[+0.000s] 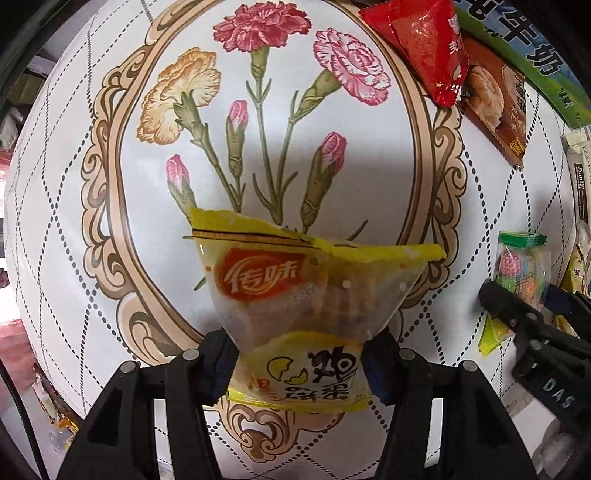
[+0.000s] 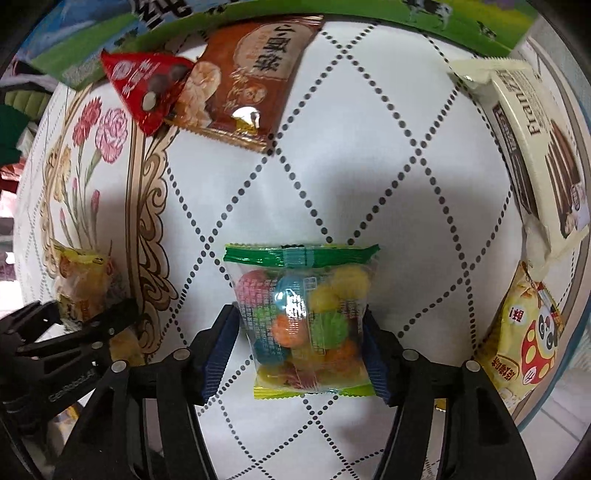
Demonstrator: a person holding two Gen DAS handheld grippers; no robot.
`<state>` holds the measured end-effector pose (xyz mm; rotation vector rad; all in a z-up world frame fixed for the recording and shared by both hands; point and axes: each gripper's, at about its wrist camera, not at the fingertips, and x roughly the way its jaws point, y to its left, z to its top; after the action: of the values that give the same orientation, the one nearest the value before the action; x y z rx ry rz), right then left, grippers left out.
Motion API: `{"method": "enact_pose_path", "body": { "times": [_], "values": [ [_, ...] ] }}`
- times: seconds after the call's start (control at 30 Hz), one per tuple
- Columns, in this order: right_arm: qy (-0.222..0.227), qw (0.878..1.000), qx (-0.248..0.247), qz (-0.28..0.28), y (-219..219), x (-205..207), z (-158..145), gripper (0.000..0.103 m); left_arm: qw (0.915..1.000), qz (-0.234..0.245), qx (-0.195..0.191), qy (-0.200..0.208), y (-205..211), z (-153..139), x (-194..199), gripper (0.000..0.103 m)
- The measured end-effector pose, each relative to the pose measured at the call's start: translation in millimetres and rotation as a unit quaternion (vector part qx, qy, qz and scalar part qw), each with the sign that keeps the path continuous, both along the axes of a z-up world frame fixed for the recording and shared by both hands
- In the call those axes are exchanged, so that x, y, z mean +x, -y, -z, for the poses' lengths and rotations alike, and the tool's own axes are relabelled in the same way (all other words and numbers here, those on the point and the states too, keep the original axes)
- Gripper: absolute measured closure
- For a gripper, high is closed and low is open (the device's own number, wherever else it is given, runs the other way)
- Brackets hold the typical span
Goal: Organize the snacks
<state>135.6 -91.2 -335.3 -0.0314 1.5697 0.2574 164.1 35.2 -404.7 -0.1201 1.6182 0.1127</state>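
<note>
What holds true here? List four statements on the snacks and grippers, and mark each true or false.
1. The candy bag lies between the right gripper's fingers. True.
2. The left gripper has nothing between its fingers. False: the yellow packet is there.
3. The red packet overlaps the brown packet. True.
4. The tablecloth is plain. False: it has dotted diamonds and carnations.

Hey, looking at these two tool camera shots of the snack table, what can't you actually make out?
- Left wrist view: the yellow snack packet has its lower sides hidden by the left tool fingers.
- Left wrist view: the green carton is cut off by the frame edge; its print is unreadable.
- Right wrist view: whether the right tool pads press the candy bag is unclear.
</note>
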Motion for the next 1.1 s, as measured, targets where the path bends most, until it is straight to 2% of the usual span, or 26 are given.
{"method": "enact_pose_path", "body": {
  "times": [0.07,0.1,0.23,0.37,0.43,0.57,0.7,0.8,0.87,0.97,1.1],
  "values": [
    [0.014,1.0,-0.005,-0.008,-6.8,-8.1,-0.6,0.043,1.0,0.003,0.001,0.007,-0.7,-20.1,2.6,0.058],
    [0.02,1.0,-0.004,-0.013,-9.0,-11.1,-3.8,0.047,0.9999,0.007,0.0,0.011,0.2,-24.4,1.5,0.059],
    [0.024,0.999,0.028,-0.012,-6.0,-23.0,-23.3,0.048,0.9988,0.025,-0.014,0.04,14.1,-54.8,2.8,0.06],
    [0.033,0.997,0.069,0.002,2.2,-24.0,-53.3,0.048,0.9948,0.043,-0.037,0.084,31.2,-105.5,14.8,0.061],
    [0.043,0.995,0.092,0.01,8.4,-19.6,-75.9,0.048,0.9908,0.051,-0.052,0.114,37.2,-139.2,28.7,0.061],
    [0.076,0.989,0.125,0.019,25.4,1.5,-124.0,0.048,0.9802,0.082,-0.057,0.171,42.4,-202.9,72.8,0.061],
    [0.125,0.981,0.146,0.03,44.2,46.4,-175.9,0.048,0.9689,0.114,-0.024,0.219,39.9,-254.4,126.3,0.061],
    [0.158,0.977,0.139,0.038,61.5,90.7,-206.2,0.048,0.9643,0.129,0.014,0.231,33.1,-267.2,176.4,0.06],
    [0.178,0.975,0.122,0.047,64.3,125.7,-220.0,0.048,0.965,0.131,0.03,0.225,27.0,-266.2,201.0,0.06],
    [0.201,0.973,0.091,0.061,67.3,175.9,-223.4,0.048,0.9696,0.133,0.052,0.199,16.6,-248.3,239.1,0.06],
    [0.19,0.978,0.051,0.066,58.3,233.2,-213.2,0.048,0.9764,0.127,0.076,0.158,6.5,-219.9,274.3,0.06]
  ]
}}
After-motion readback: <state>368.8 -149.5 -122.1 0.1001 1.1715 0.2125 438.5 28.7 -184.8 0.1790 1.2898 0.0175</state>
